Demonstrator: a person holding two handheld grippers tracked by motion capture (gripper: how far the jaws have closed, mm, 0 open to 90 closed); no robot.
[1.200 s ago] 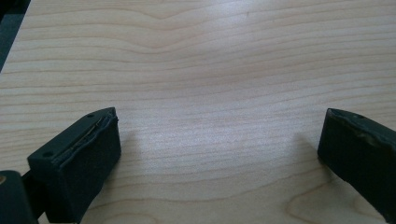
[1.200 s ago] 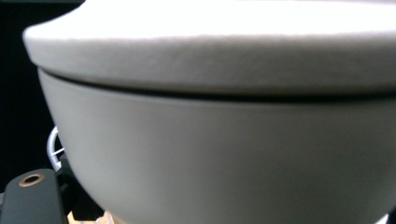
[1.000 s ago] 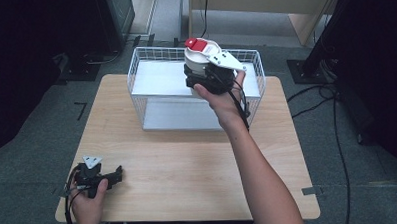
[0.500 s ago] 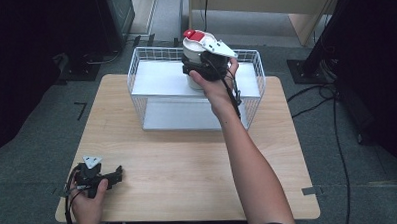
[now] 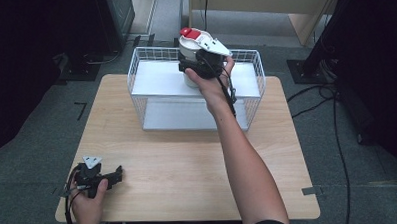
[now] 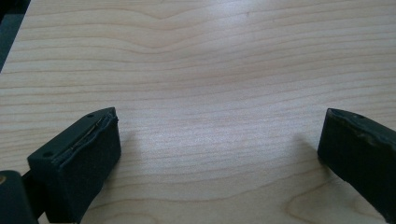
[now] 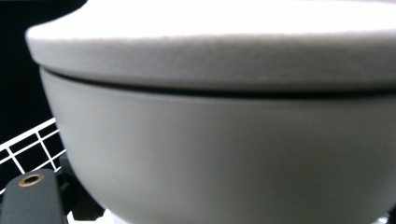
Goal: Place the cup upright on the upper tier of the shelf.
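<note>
Dark room, grey carpet, light wood table with a white wire basket at its 12 o'clock edge.

Right gripper is at the basket's upper shelf, up against a white lidded pot with a red knob on top. In the right gripper view the pot body sits right at the lens with one black jaw at lower left; looks clamped on the pot, but the far jaw is hidden, so I can't tell for sure.

Left gripper rests at the table's 7 o'clock corner, jaws wide apart with nothing between them, just bare wood.

My read: the pot is being handled at the upper shelf. To do it well:
- keep the pot level so the lid doesn't slide
- clear the basket's back rim at 12 o'clock
- move slow; a smooth, rounded wall may slip in the pads

Count: 1 pot, 1 lid, 1 basket with 2 shelves, 2 grippers, 1 table.
</note>
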